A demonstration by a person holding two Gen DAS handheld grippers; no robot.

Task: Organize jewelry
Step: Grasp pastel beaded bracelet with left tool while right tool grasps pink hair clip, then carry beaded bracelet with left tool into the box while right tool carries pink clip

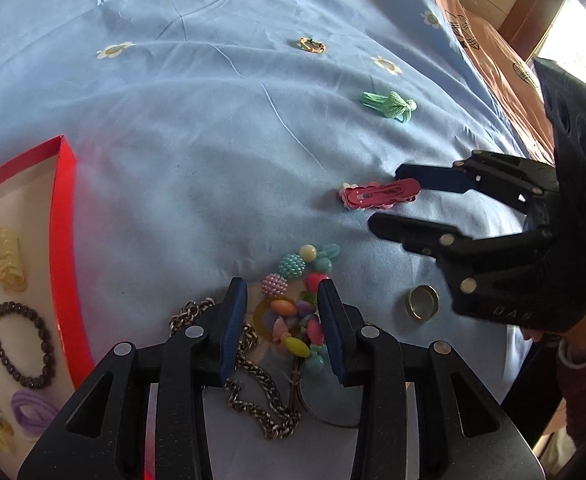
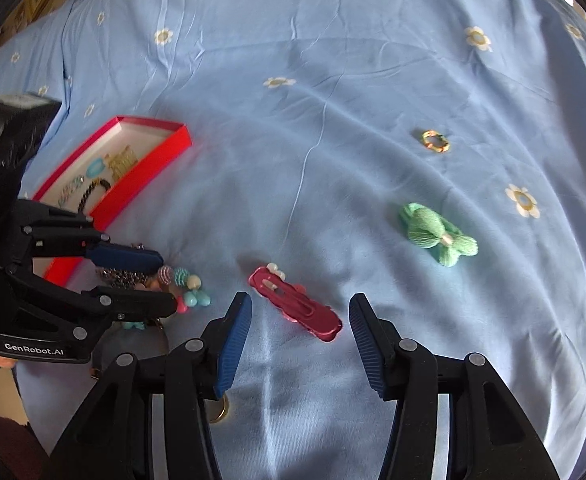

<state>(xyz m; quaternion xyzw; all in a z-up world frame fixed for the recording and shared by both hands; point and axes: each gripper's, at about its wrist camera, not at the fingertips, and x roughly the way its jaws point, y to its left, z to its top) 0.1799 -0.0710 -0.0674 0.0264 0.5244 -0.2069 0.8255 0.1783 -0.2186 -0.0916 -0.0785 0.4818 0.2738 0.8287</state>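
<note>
My left gripper (image 1: 281, 300) is open, its jaws on either side of a colourful bead bracelet (image 1: 299, 300) that lies on a metal chain necklace (image 1: 253, 380). My right gripper (image 2: 300, 320) is open just behind a pink hair clip (image 2: 293, 304) on the blue sheet; in the left wrist view its jaws (image 1: 385, 196) stand on either side of the clip's (image 1: 377, 194) near end. The red box (image 1: 67, 248) at the left holds a dark bead bracelet (image 1: 21, 344), a purple hair tie (image 1: 33, 408) and a yellow clip (image 1: 7, 258).
A green hair tie (image 2: 437, 234), a small gold ring (image 2: 435, 140) and a silver band ring (image 1: 423, 302) lie loose on the blue flowered sheet (image 2: 333, 80). A brown pillow (image 1: 493, 40) lies at the right edge of the bed.
</note>
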